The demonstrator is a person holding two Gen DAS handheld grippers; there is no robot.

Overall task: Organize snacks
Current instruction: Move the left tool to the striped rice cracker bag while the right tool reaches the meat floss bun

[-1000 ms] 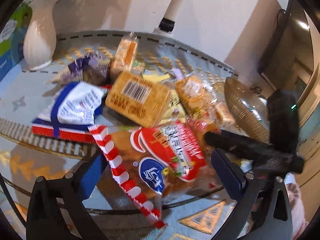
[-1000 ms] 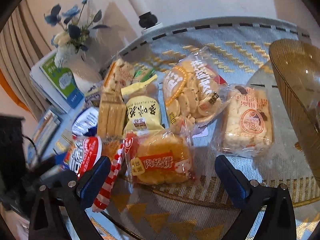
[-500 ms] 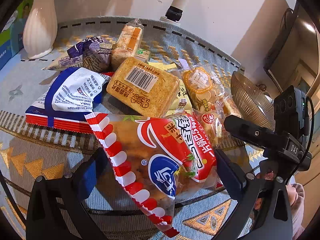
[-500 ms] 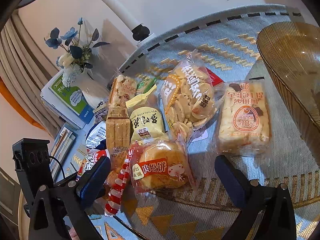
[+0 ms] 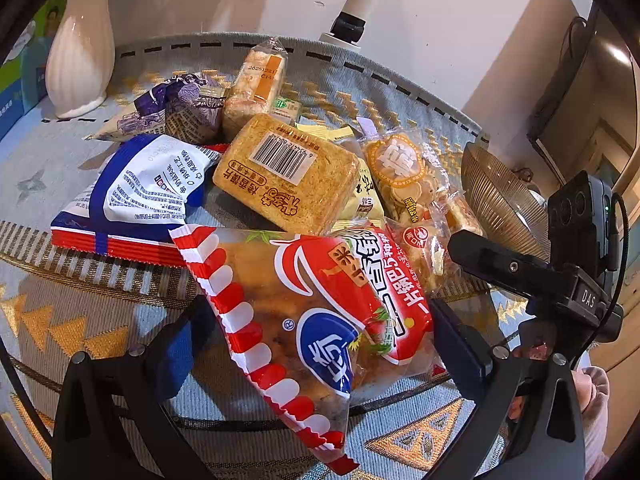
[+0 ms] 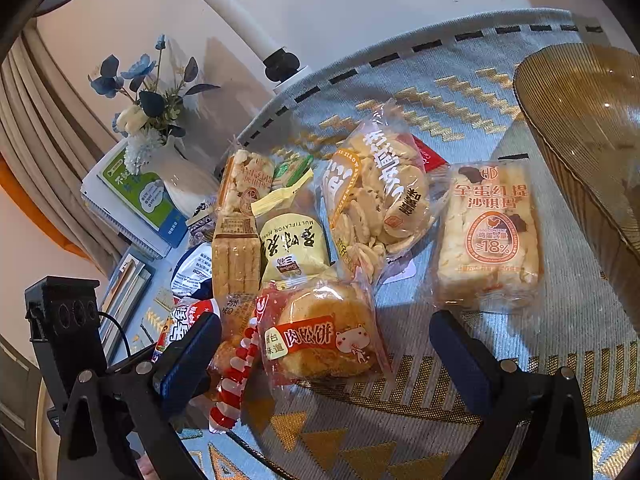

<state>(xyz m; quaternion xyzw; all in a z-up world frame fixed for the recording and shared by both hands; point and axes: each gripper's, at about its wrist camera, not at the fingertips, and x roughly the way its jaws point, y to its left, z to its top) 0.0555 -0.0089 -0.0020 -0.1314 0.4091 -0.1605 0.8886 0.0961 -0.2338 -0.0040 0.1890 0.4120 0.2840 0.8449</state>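
A heap of wrapped snacks lies on a patterned cloth. In the left wrist view my left gripper [image 5: 316, 344] is open, its jaws on either side of a red-and-white snack bag [image 5: 312, 304] lying between them. Behind it lie a toast pack with a barcode [image 5: 286, 172] and a blue-and-white bag [image 5: 148, 188]. In the right wrist view my right gripper [image 6: 324, 352] is open around a meat floss bun pack [image 6: 320, 336]. A sachima pack [image 6: 490, 236] and a cracker bag [image 6: 380, 204] lie beyond. The amber glass bowl [image 6: 588, 128] stands at the right.
A white vase [image 5: 80, 56] with blue flowers [image 6: 140, 92] stands at the back left beside books [image 6: 136, 200]. A white lamp pole [image 5: 352, 12] rises at the table's far edge. The bowl also shows in the left wrist view [image 5: 496, 204], behind the right gripper's body [image 5: 560, 276].
My left gripper has moved forward, so the red-and-white bag now lies deeper between its open jaws. My right gripper has drawn back and tilted; the bun pack stays between its jaws.
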